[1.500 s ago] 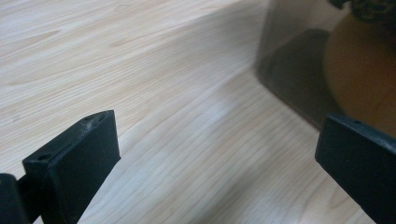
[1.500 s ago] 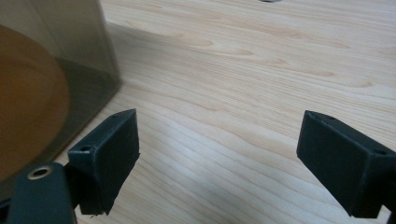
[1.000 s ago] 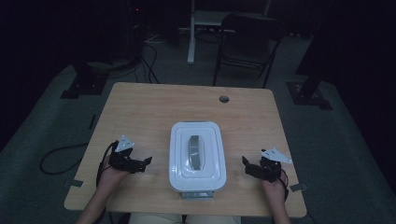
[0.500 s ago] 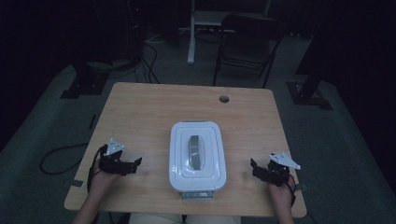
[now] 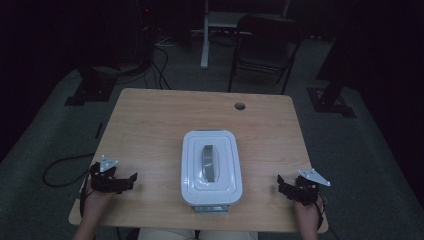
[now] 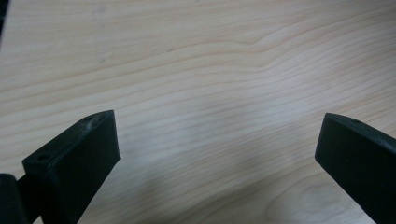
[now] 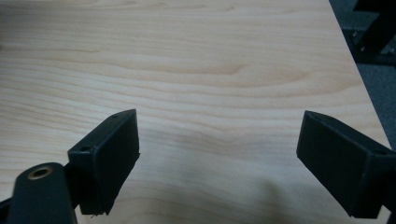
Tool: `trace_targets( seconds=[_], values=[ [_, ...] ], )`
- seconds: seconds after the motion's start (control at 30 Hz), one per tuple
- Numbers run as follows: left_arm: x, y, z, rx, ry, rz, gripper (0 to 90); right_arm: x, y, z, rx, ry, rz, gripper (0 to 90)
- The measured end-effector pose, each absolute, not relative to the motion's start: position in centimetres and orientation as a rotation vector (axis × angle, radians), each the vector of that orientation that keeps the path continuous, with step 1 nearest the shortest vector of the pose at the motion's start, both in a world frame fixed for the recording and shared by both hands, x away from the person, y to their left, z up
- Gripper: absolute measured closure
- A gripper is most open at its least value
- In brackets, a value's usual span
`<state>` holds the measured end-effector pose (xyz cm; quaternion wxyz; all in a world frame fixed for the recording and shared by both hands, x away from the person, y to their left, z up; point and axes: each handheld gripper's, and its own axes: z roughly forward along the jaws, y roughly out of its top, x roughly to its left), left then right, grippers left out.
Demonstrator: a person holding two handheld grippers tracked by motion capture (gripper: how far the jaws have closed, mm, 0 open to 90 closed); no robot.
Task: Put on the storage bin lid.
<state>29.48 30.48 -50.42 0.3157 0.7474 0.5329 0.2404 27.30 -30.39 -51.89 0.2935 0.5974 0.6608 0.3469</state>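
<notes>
a wooden table (image 5: 150, 120) seen from above in a dim room. a white box (image 5: 211, 167) with a closed lid and a grey handle (image 5: 211, 162) lies near the middle of the table's near edge. the left gripper (image 5: 131, 179) rests near the near left corner, well apart from the box; its jaws are spread wide with bare wood between them, holding nothing. the right gripper (image 5: 281, 183) sits near the near right corner, also well apart from the box, jaws wide open and empty. a small round hole (image 5: 240, 106) lies near the far edge. a chair (image 5: 265, 40) stands beyond the table.
</notes>
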Motion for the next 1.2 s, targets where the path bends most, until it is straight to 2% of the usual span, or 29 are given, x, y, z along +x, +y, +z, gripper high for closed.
trace_targets(
  seconds=[0.33, 0.67, 1.2],
  values=[
    [29.8, 31.9, -51.3, 1.939, 1.509, 0.626, 0.5, 27.8, -32.4, -52.7, 1.754, 1.699, 0.803, 14.0],
    [30.2, 32.3, -52.1, 1.959, 1.576, 0.639, 0.4, 28.1, -32.1, -52.8, 1.754, 1.747, 0.761, 12.6],
    [30.5, 32.3, -52.4, 1.928, 1.578, 0.632, 0.4, 28.2, -32.1, -52.8, 1.745, 1.761, 0.766, 12.2]
  ],
)
